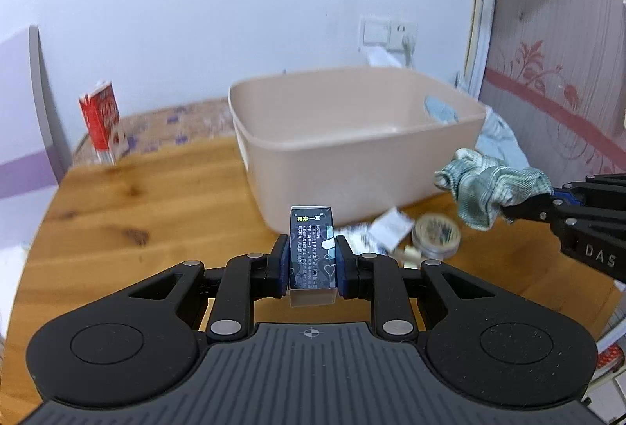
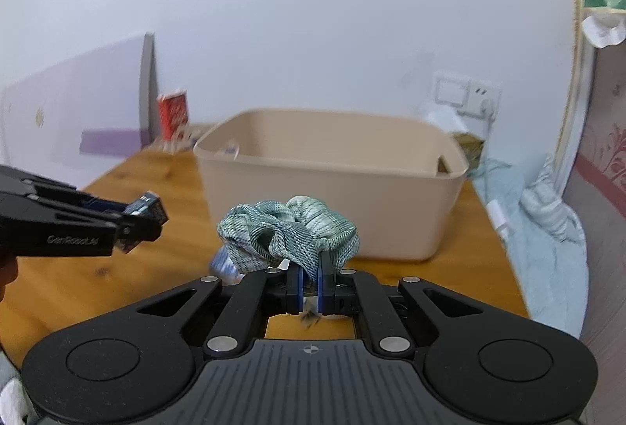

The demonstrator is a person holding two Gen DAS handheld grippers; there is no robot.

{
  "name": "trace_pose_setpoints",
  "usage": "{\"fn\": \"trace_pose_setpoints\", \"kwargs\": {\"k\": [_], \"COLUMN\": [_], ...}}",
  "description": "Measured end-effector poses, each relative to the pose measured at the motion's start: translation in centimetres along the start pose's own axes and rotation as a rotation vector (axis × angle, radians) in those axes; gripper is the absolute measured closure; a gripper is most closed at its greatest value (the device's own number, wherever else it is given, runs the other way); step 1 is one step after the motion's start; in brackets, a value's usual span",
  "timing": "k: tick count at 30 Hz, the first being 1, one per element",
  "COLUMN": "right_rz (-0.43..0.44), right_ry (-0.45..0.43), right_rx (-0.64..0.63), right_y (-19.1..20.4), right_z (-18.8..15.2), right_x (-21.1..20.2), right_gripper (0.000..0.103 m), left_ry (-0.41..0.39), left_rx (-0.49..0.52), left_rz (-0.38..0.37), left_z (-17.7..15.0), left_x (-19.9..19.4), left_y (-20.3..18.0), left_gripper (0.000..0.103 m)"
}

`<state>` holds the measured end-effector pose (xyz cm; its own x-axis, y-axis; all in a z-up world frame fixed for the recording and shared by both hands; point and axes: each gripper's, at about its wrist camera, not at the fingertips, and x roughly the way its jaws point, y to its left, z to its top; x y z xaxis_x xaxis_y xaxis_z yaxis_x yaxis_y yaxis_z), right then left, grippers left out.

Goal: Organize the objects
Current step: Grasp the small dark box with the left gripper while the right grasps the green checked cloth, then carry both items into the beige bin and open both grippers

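We see left gripper [image 1: 312,260] pinching small dark box [image 1: 312,249], upright, above wooden table [image 1: 137,206]. Right gripper [image 2: 309,282] pinches green scrunchie [image 2: 289,233], lifted clear of table. Beige bin [image 1: 352,135] at our 12 o'clock, beyond both. Round tin [image 1: 437,234] and white packets [image 1: 391,229] lie on table at left view's 2 o'clock, just beside bin. Red carton [image 1: 102,119] at 10 o'clock, far edge.

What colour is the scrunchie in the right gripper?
Pale green-teal, woven plaid scrunchie in the right gripper; clearest in the right wrist view.
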<state>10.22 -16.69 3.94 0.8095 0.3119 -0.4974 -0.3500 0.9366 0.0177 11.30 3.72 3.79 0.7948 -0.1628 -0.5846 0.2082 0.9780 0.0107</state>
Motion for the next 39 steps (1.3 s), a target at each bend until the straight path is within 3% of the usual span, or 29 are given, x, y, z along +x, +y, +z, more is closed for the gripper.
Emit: {"fn": "trace_pose_setpoints", "kwargs": {"k": [10,22,30,37,38,39], "right_rz": [-0.055,-0.089,-0.099,-0.095,-0.091,-0.087], "right_ry": [-0.096,-0.094,0.011,0.124,0.134,0.135], "right_rx": [0.019,0.021,0.006,-0.018,-0.010,0.004], "right_y": [-3.3,-5.2,-5.1,-5.0,-5.1,-5.3], "right_z": [4.8,8.9,8.5,7.5,7.4,7.2], "right_x": [0.4,5.8,11.8,14.7,14.8,14.8], "right_gripper": [0.096,0.096,0.096,0.093,0.090,0.078], "left_ry": [-0.080,0.002,0.129,0.218,0.218,0.215], "left_rx": [0.004,0.017,0.043,0.044,0.042,0.040], "left_rz": [0.024,0.018,0.027,0.022,0.020,0.022], "left_z": [5.9,11.0,11.4,10.9,10.8,10.8], "left_x": [1.8,9.9,15.8,18.4,18.4,18.3], "left_y": [-0.2,-1.0,-1.8,-1.8,-1.7,-1.7], "left_gripper": [0.080,0.080,0.080,0.079,0.074,0.061]}}
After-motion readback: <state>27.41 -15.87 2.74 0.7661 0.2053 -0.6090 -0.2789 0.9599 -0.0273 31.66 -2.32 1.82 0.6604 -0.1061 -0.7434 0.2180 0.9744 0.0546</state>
